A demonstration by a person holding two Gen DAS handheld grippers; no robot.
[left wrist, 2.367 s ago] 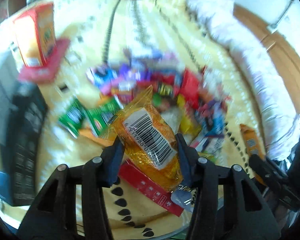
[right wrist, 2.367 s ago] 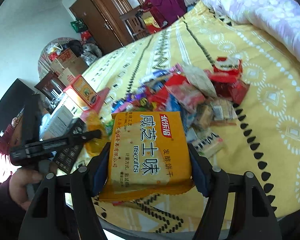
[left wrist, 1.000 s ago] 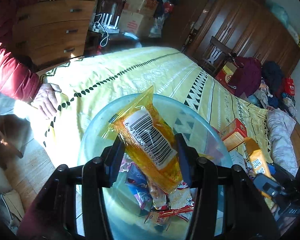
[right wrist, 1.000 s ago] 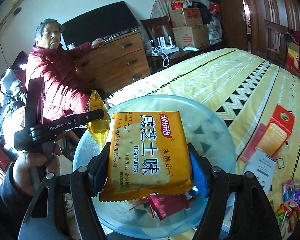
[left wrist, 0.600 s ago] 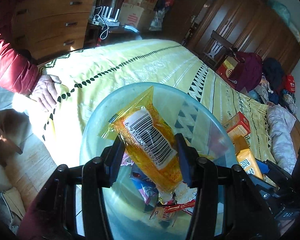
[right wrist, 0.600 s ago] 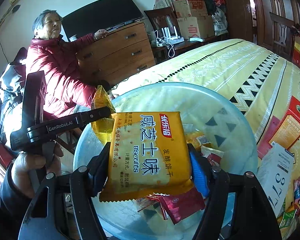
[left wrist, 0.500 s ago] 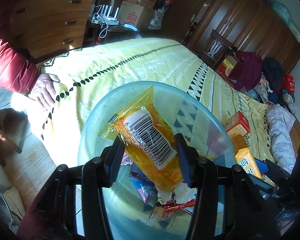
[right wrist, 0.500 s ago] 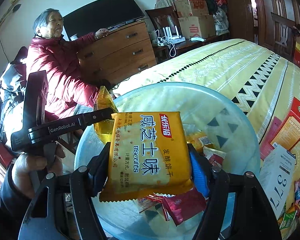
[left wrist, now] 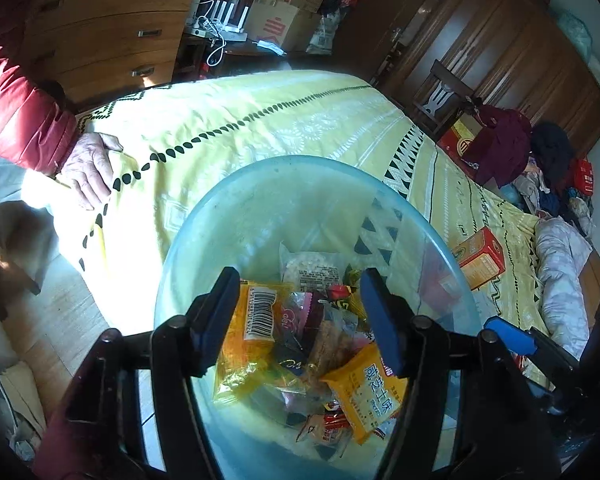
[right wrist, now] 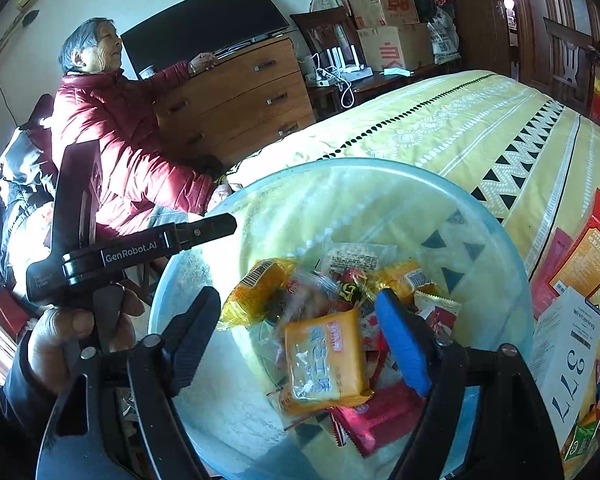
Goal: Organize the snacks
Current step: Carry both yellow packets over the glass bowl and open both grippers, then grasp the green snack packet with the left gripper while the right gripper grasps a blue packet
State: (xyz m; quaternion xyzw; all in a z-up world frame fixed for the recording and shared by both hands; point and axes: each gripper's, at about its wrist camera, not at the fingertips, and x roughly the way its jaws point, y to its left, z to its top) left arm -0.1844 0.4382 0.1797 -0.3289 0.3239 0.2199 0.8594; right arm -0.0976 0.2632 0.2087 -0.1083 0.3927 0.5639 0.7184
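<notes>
We've got both grippers parked over the clear plastic bowl (left wrist: pixel 204 240) sitting on the yellow bed (left wrist: pixel 300 120), and both are letting go. The left gripper (left wrist: pixel 296 312) has jaws opening, roughly halfway, with nothing pinched between them; the orange barcode packet (left wrist: pixel 252 332) lies in the bowl at the lower middle of the left wrist view. The right gripper (right wrist: pixel 300 328) is opening wider, also gripping nothing, and the yellow biscuit pack (right wrist: pixel 324 360) sits loose on the snack pile in the lower middle of its frame, a bit blurred, so we think it's only just landing.

What could go wrong from here, in our opinion:
- Bowl looks close to the bed's edge on a soft cover, so a nudge from either gripper on the way out could tip it toward the floor.
- The open jaws hang right over the rim, so lifting out at an angle could catch it.
- The pile is heaping, and slick wrappers may slide out.

Readable stuff: "GenRobot.AI" on the left gripper's side in the right wrist view, "Whitening" and "377" on the white box (right wrist: pixel 568 352) at the right edge, and Chinese characters on the biscuit pack. The barcode digits are too small for us.
</notes>
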